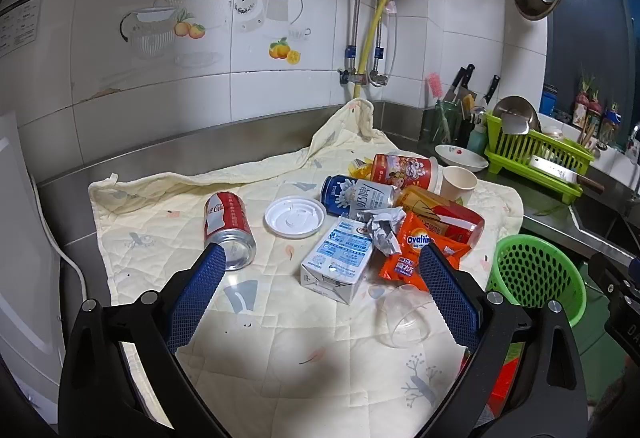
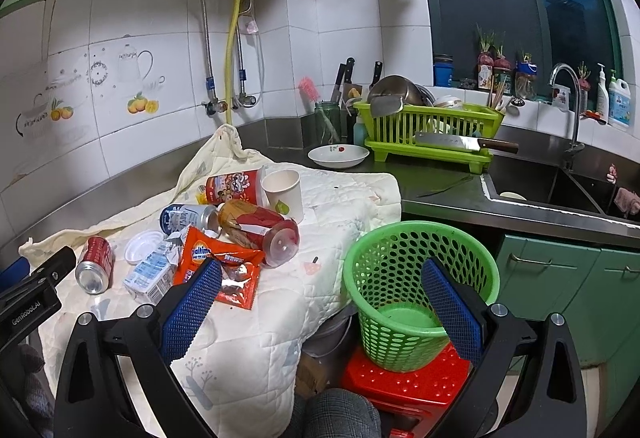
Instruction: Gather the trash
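Trash lies on a cream quilted cloth (image 1: 280,350): a red cola can (image 1: 229,228) on its side, a white plastic lid (image 1: 295,216), a white-blue milk carton (image 1: 338,258), an orange Ovaltine packet (image 1: 416,252), crumpled foil (image 1: 382,228), a blue-white can (image 1: 356,194), red snack tubes (image 1: 440,216) and a clear plastic cup (image 1: 404,316). A green mesh basket (image 2: 416,290) stands empty on a red stool (image 2: 408,382) beside the cloth. My left gripper (image 1: 320,290) is open above the cloth near the carton. My right gripper (image 2: 320,302) is open, hovering between cloth edge and basket.
A paper cup (image 2: 284,194) stands behind the pile. On the steel counter are a white bowl (image 2: 338,155) and a green dish rack (image 2: 428,126) with a cleaver (image 2: 460,143). A sink (image 2: 540,190) and tap (image 2: 568,106) lie to the right, with green cabinets (image 2: 560,278) below.
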Tool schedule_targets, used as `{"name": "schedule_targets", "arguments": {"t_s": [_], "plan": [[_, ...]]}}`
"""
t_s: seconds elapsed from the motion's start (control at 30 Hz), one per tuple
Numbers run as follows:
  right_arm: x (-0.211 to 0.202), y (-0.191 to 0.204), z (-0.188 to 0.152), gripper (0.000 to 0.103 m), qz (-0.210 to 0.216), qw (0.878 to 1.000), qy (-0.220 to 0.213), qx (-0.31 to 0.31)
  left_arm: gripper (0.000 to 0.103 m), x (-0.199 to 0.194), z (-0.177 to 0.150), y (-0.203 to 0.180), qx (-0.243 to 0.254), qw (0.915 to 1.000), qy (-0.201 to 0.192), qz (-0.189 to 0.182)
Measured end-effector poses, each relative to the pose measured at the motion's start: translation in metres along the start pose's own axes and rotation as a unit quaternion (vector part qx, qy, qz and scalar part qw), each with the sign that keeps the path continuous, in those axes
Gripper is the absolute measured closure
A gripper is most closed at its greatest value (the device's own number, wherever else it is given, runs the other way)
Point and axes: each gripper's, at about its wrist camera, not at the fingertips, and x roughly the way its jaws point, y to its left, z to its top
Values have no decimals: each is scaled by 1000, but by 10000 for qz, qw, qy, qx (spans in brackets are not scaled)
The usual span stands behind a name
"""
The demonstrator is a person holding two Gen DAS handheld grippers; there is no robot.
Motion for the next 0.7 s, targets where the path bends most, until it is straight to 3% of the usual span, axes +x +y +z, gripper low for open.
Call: {"name": "schedule_targets", "arguments": {"t_s": [0.7], "plan": [[11, 5, -1, 7, 71, 9999, 121, -89, 7, 8, 2, 3, -52, 9999, 123, 82]]}}
